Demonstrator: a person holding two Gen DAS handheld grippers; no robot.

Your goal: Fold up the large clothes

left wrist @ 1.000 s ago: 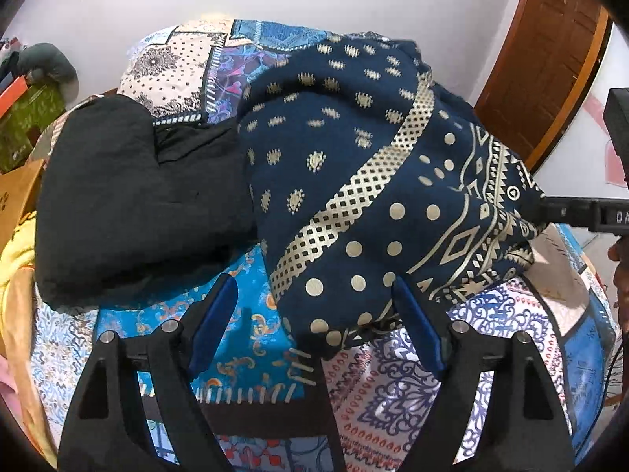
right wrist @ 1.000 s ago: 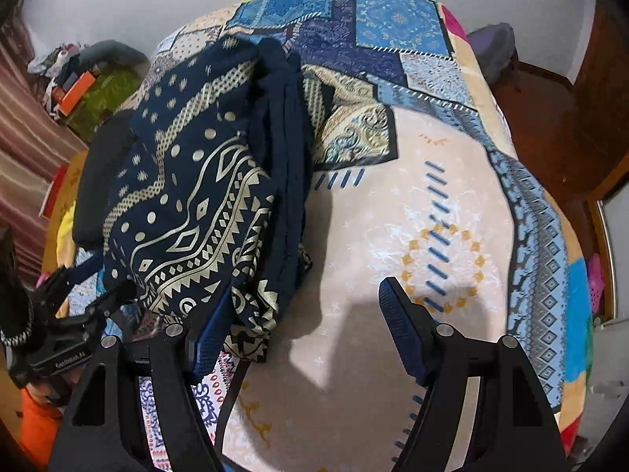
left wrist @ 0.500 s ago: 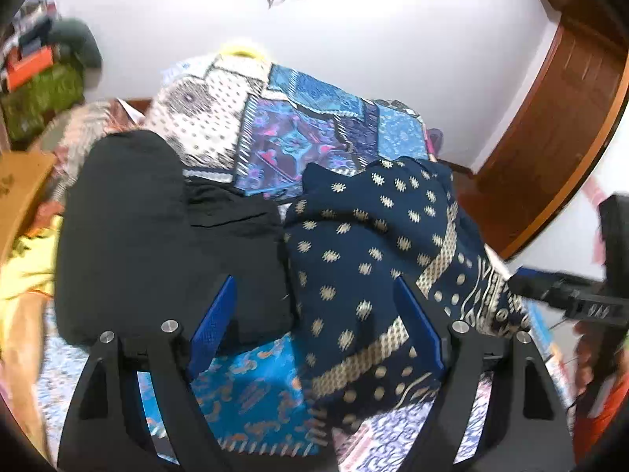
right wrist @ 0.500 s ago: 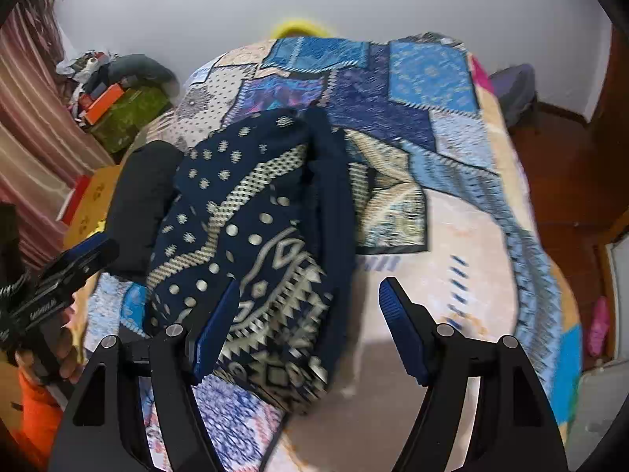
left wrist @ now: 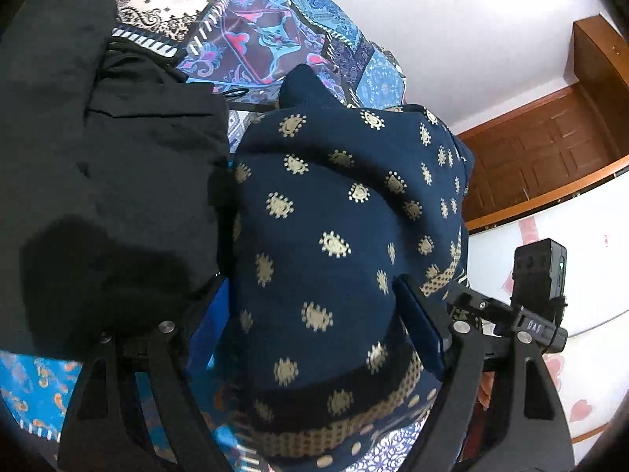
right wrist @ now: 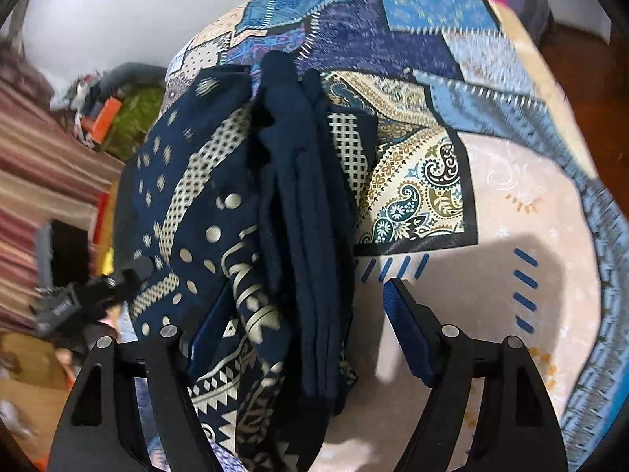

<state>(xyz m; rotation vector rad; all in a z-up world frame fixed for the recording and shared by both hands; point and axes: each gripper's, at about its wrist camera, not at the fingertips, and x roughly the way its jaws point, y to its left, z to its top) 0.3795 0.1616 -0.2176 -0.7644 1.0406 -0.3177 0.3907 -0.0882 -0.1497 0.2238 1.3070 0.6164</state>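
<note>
Straddling the folded navy patterned garment [left wrist: 338, 244] on the bedspread [right wrist: 511, 204], both the left gripper [left wrist: 310, 314] and right gripper [right wrist: 298, 314] stand wide, right jaws just widened, pads not pressing; black clothing [left wrist: 98, 157] lies beyond the left finger.

The left tool [left wrist: 314, 322] tilts downward with its blue-padded fingers [left wrist: 418, 326] set wide apart, nothing pinched between the pads. The right tool [right wrist: 310, 330] also angles down, its jaws spread and having just been opening, with no pad pressing on anything between them. In the right wrist view the left tool shows at the lower left edge with part of the person's hand [right wrist: 65, 354] under it, blurred; in the left wrist view the right tool shows at the right edge.
</note>
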